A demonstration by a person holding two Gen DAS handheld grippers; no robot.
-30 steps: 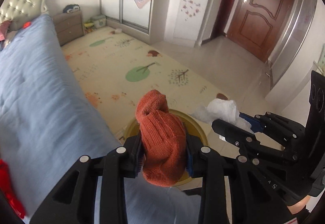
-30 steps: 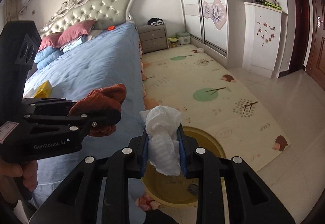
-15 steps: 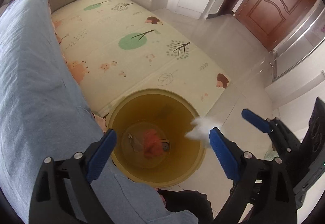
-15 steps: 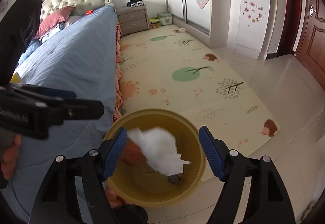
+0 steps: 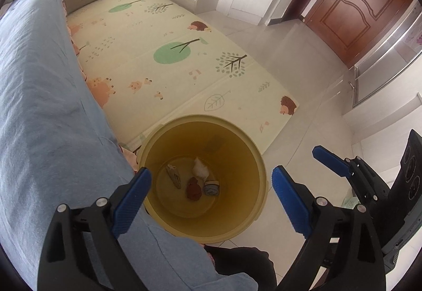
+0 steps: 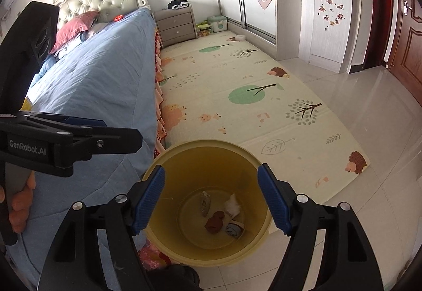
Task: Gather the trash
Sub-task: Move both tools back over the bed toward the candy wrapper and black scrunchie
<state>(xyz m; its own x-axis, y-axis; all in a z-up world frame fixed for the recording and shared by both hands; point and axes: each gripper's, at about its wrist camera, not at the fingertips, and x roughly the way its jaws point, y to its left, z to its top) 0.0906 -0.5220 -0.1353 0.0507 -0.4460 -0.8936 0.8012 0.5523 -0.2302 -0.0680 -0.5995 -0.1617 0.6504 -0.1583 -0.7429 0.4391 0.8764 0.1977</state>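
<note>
A yellow bin (image 5: 238,132) (image 6: 211,144) stands on the floor beside the bed. On its bottom lie a rust-orange sock (image 5: 193,188) (image 6: 215,221), a white tissue wad (image 5: 200,169) (image 6: 232,206) and two small grey scraps (image 5: 211,189) (image 5: 174,176). My left gripper (image 5: 211,172) hangs over the bin's mouth, open, with nothing between its blue pads. Beside it my right gripper (image 6: 211,171) is also open and empty above the bin. The left gripper (image 6: 116,130) shows side-on in the right wrist view, with a hand (image 6: 18,206) on its handle.
A bed with a blue cover (image 6: 100,80) runs along the left, touching the bin. A patterned play mat (image 6: 237,96) and tiled floor (image 6: 369,111) lie beyond. A nightstand (image 6: 176,27), wardrobe doors, a white cabinet (image 6: 324,24) and a brown door (image 5: 353,9) line the walls.
Both grippers opened and tipped down over the bin. The sock left the left gripper and the tissue left the right one; both now lie at the bin's bottom.
</note>
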